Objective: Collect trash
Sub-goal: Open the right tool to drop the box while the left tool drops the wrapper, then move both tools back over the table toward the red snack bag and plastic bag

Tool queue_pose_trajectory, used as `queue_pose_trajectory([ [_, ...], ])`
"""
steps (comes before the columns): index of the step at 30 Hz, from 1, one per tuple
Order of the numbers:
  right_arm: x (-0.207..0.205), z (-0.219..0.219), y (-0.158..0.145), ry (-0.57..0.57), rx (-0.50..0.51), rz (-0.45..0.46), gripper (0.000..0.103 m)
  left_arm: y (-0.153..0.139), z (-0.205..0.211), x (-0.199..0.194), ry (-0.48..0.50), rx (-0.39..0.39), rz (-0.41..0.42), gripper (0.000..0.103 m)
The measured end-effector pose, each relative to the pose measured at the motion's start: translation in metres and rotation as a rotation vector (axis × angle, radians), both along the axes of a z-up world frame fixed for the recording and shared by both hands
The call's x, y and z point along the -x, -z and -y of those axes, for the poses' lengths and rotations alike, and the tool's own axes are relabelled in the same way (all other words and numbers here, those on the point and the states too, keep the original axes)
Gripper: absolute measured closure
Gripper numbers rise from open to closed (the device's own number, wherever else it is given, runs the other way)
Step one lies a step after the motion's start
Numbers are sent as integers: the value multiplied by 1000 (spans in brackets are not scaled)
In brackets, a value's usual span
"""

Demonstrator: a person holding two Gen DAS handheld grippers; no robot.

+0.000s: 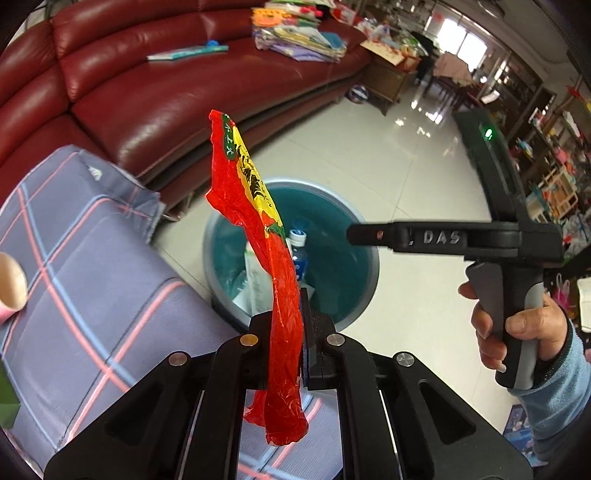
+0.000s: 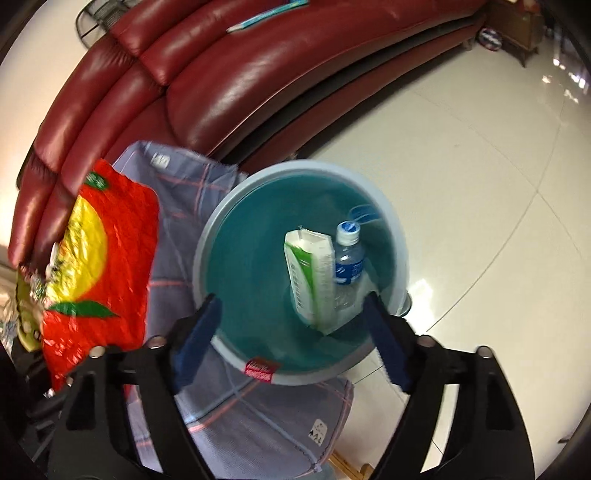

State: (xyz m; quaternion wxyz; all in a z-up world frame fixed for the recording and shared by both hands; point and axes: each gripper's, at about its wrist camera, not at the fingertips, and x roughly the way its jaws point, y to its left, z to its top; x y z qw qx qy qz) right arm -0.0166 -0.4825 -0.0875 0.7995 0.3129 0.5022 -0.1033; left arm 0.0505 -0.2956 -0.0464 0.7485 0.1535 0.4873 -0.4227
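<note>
My left gripper (image 1: 286,325) is shut on a red and yellow plastic wrapper (image 1: 258,236), which stands up above the jaws. It also shows in the right wrist view (image 2: 99,258) at the left. Beyond it sits a round teal trash bin (image 1: 332,206), seen from above in the right wrist view (image 2: 258,258). Inside lie a white and green carton (image 2: 308,273) and a clear bottle with a blue cap (image 2: 347,258). My right gripper (image 2: 291,339) is open and empty above the bin's near rim; it shows from the side in the left wrist view (image 1: 369,234).
A table under a blue plaid cloth (image 1: 74,266) stands left of the bin. A cardboard tube (image 1: 11,282) lies on it. A red leather sofa (image 1: 147,92) curves behind, with books and papers (image 1: 299,33) on it. White tile floor (image 2: 480,166) lies to the right.
</note>
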Motion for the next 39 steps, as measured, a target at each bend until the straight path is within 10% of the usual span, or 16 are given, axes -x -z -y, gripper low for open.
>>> queue_pose_trajectory([
  [12, 11, 24, 4, 102, 10, -19, 17, 49, 43, -17, 40, -53, -106, 93],
  [17, 7, 25, 7, 102, 14, -37, 17, 54, 41, -18, 9, -49, -83, 43],
  [27, 1, 18, 14, 92, 2, -65, 15, 48, 24, -23, -40, -30, -71, 11],
  [39, -15, -17, 0, 15, 3, -65, 12, 15, -29, -20, -140, 11, -29, 6],
])
